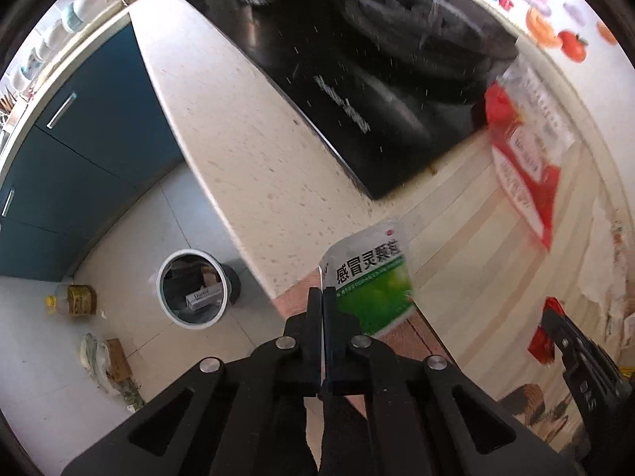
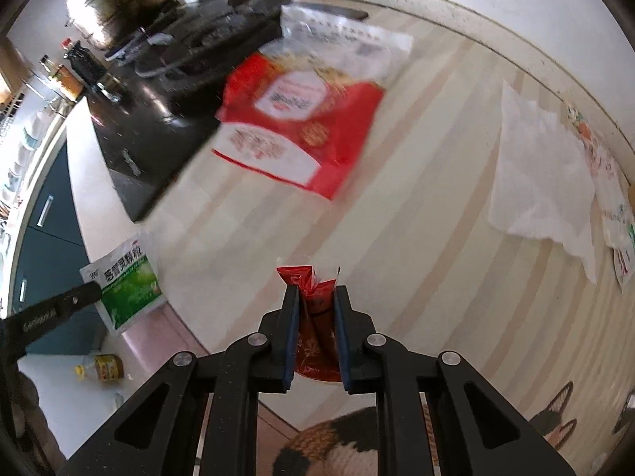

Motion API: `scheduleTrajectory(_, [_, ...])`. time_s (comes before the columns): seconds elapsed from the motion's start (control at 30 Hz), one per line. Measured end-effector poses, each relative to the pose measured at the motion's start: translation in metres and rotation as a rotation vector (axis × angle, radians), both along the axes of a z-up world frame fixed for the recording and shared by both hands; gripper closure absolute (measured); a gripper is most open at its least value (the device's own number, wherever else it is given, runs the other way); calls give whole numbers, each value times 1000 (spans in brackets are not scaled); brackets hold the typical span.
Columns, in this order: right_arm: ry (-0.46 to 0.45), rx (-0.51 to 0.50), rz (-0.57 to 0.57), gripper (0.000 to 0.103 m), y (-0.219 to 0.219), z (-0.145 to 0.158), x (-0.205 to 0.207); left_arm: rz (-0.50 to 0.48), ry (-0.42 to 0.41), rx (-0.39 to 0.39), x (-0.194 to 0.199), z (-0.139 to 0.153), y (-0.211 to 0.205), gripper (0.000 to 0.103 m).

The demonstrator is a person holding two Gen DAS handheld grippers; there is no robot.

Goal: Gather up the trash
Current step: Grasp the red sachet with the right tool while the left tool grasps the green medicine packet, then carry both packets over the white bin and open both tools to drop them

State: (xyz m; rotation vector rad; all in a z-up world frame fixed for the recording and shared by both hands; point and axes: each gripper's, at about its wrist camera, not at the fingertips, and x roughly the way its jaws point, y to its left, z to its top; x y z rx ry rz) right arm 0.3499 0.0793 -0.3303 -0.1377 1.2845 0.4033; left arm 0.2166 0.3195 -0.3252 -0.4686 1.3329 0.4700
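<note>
My left gripper [image 1: 322,291] is shut on a green and white medicine sachet [image 1: 371,277] and holds it over the counter's front edge; the sachet also shows in the right wrist view [image 2: 127,281]. My right gripper [image 2: 316,291] is shut on a crumpled red wrapper [image 2: 313,297] above the striped mat [image 2: 397,238]; it also shows in the left wrist view [image 1: 555,323]. A large red and white food bag [image 2: 293,127] lies on the mat by the stove. A white tissue [image 2: 539,174] lies at the right. A grey trash bin [image 1: 194,289] stands on the floor below the counter.
A black glass stove [image 1: 357,91] with a wok fills the counter's far part. Blue cabinets [image 1: 79,150] face the counter across the floor. A yellow oil bottle [image 1: 75,299] and a bag with a box [image 1: 107,361] lie on the floor near the bin.
</note>
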Motion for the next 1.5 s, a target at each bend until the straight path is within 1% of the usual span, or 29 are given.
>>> scheduleTrajectory(0.1, [-7,23,13,86,11,10,-2,13,-38,2,2,16,6,103])
scheduleTrajectory(0.17, [-5,37,25,86,30,8,-2,27,-65,18,-4,29,13,103])
scheduleTrajectory(0.23, [-2,55,40,86,51,7,-1,46,-81,27,-15,35,22,103])
scheduleTrajectory(0.33, [3,79,81,86,69,14,-12,90,-90,40,-35,38,42,103])
scheduleTrajectory(0.47, [17,107,175,86,118,18,-33,178,-87,65,-75,34,78,103])
scheduleTrajectory(0.6, [36,127,297,86,177,14,-70,266,-60,92,-119,23,115,103])
scheduleTrajectory(0.7, [63,131,380,86,220,1,-101,340,-27,86,-152,4,145,103])
scheduleTrajectory(0.8, [89,126,460,86,268,-28,-136,411,4,67,-188,-26,177,103])
scheduleTrajectory(0.83, [100,124,478,86,280,-38,-144,439,19,46,-202,-44,191,103])
scheduleTrajectory(0.9, [133,112,508,86,306,-68,-162,474,44,5,-220,-73,207,103])
scheduleTrajectory(0.93, [148,102,522,86,320,-88,-173,499,66,-40,-232,-101,219,103])
scheduleTrajectory(1.0, [180,77,537,87,343,-134,-192,534,91,-104,-248,-143,235,103])
scheduleTrajectory(1.03, [192,65,542,87,351,-154,-198,559,105,-143,-259,-172,243,103])
scheduleTrajectory(1.1, [224,36,545,87,369,-202,-212,592,126,-197,-273,-219,256,103])
scheduleTrajectory(1.13, [242,21,547,87,378,-230,-219,611,140,-226,-282,-252,263,103])
scheduleTrajectory(1.17, [255,5,549,87,387,-256,-225,620,151,-241,-286,-274,268,103])
scheduleTrajectory(1.2, [276,-15,549,87,396,-289,-232,625,159,-254,-290,-294,271,103])
scheduleTrajectory(1.27, [297,-47,555,87,407,-341,-241,629,181,-276,-296,-342,281,103])
scheduleTrajectory(1.3, [304,-66,560,87,414,-370,-246,627,189,-284,-297,-361,282,103])
scheduleTrajectory(1.33, [308,-81,565,87,421,-392,-250,625,199,-301,-298,-388,286,103])
scheduleTrajectory(1.43, [313,-128,586,87,437,-459,-260,611,223,-333,-299,-440,298,103])
scheduleTrajectory(1.5, [311,-162,606,87,445,-499,-267,602,239,-342,-300,-466,303,103])
